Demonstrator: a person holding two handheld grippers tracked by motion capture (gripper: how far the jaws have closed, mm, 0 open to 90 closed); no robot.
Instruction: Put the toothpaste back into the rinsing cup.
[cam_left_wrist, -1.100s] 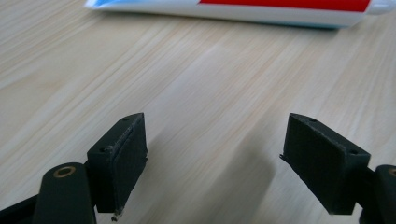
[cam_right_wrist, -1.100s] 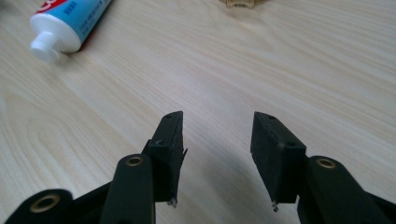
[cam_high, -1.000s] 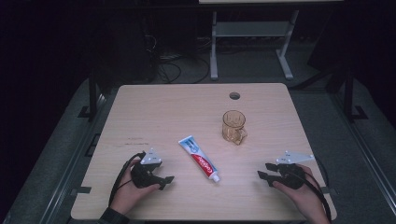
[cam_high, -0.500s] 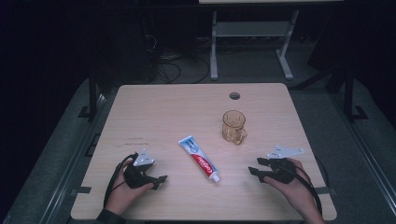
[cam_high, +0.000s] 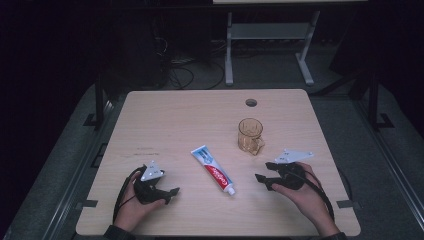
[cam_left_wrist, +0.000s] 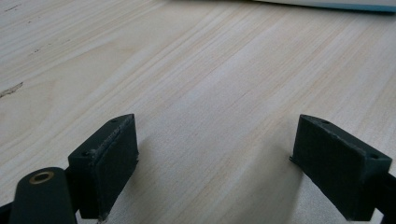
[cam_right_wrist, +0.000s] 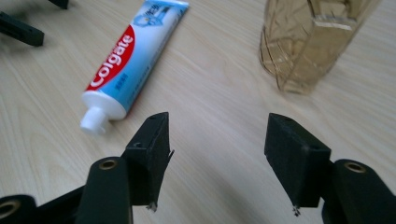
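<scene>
- We see the toothpaste tube (cam_high: 213, 170) lying flat on the desk (cam_high: 190, 115), just left of the amber cup (cam_high: 249, 135).
- Our right tongs (cam_high: 261, 179), right of the tube, have just been opening, nothing between them.
- Our left tongs (cam_high: 171, 194), left of the tube, have just been opening wide, empty.

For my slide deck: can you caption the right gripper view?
Open right tongs point at bare table, toothpaste tube lying ahead-left, amber glass mug ahead-right.

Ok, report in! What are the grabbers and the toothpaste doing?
Left gripper open, empty. Right gripper opening, empty, facing toothpaste. Tube flat, untouched. Cup beside, nothing blocking.
</scene>
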